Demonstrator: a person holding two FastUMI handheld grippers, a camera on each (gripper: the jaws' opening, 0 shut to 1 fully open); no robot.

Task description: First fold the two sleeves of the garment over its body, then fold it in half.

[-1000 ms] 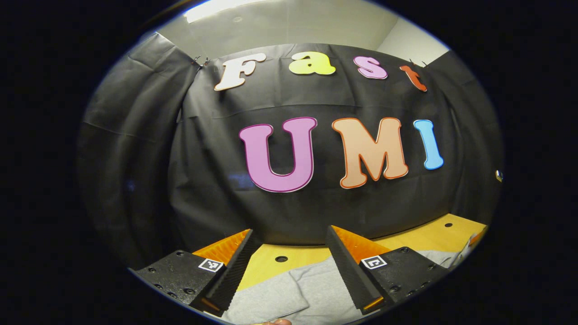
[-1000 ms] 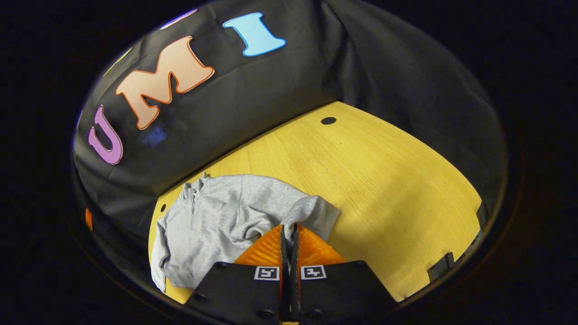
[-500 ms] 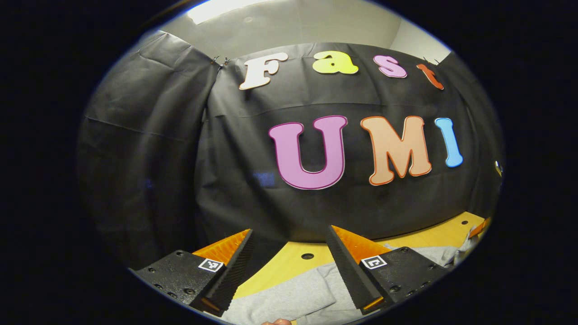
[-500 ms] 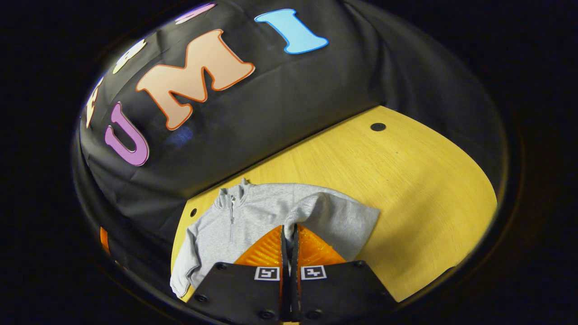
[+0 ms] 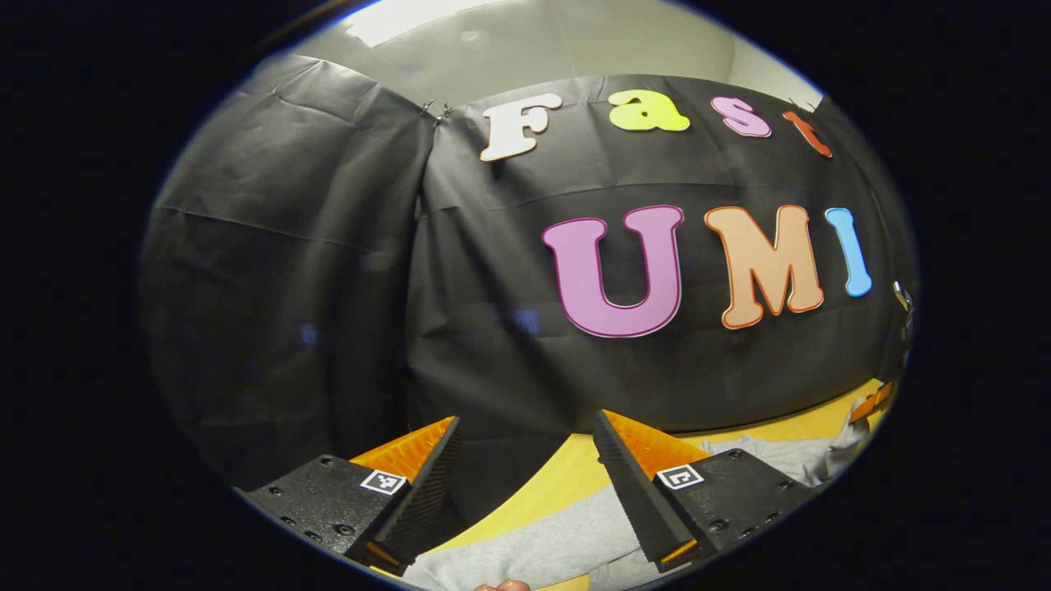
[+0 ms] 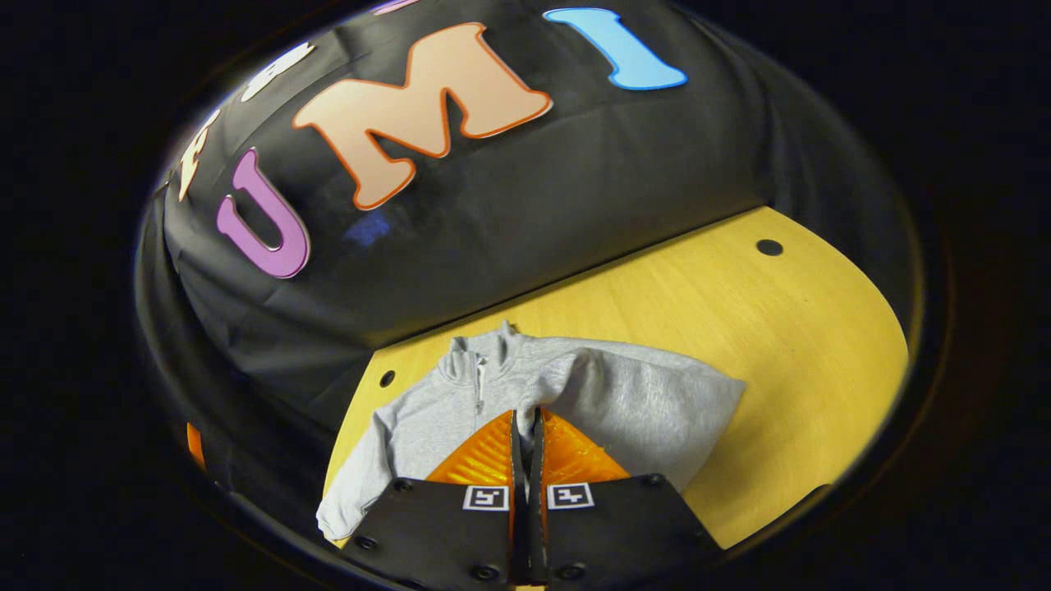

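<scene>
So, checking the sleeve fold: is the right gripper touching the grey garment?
Touching. In the right gripper view the right gripper has its fingers closed together, with the grey garment fabric rising in a pinched ridge straight into their tips.

No readable writing on the tools or the cloth

We can read no word or number. Each finger of the left tool (image 5: 525,420) carries a small square black-and-white marker (image 5: 383,482), a coded pattern rather than letters, and its mate (image 5: 678,476) sits on the other finger. In the right gripper view the right tool (image 6: 525,412) bears the same kind of pair (image 6: 485,497), side by side on its black finger bases. The grey zip-neck sweatshirt (image 6: 640,410) pinched at its fingertips shows us only plain cloth.
</scene>
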